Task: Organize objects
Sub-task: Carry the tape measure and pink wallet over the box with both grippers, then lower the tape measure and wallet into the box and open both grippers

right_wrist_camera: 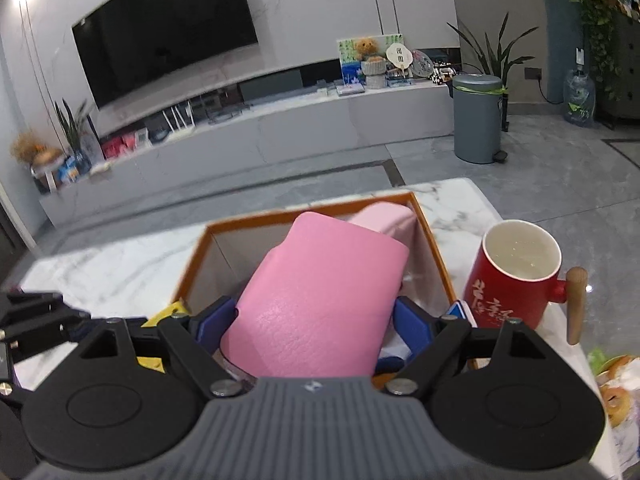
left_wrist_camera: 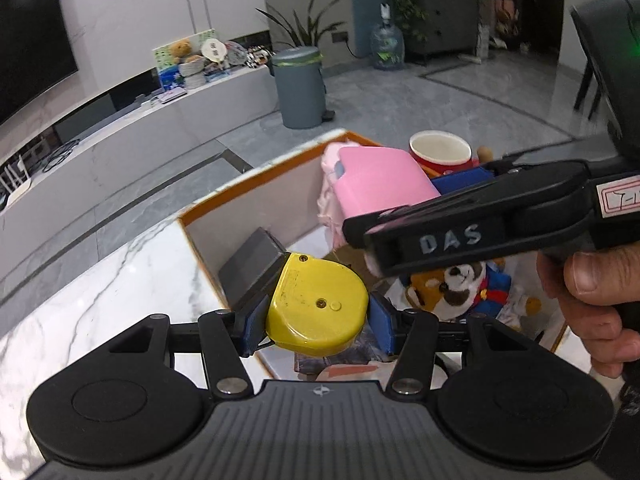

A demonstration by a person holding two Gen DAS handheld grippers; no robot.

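You have something in each hand, and both loads hang over the orange-rimmed box (right_wrist_camera: 434, 240) on the marble table (left_wrist_camera: 100, 280), so the step in hand looks like setting them inside. Your left hand-held gripper (left_wrist_camera: 318, 320) is clamped on the yellow tape measure (left_wrist_camera: 316, 304), its blue pads pressing the two flat sides, above the near left corner of the box beside a dark grey block (left_wrist_camera: 252, 264) leaning on the wall. Your right hand-held gripper (right_wrist_camera: 308, 328) is clamped on the pink case (right_wrist_camera: 320, 292), which tilts up over the middle of the box, with a paler pink thing (right_wrist_camera: 384, 218) behind it. A stuffed toy (left_wrist_camera: 456, 284) already lies on the floor of the box, and the red mug (right_wrist_camera: 516, 280) stands on the table just outside the right wall. Because the two tools cross closely, lower one at a time. Bring the case down flat into the free space first, watching the mug's wooden handle (right_wrist_camera: 576, 304), and let go only once the case rests. Then lower the tape measure into the left corner without knocking the grey block.
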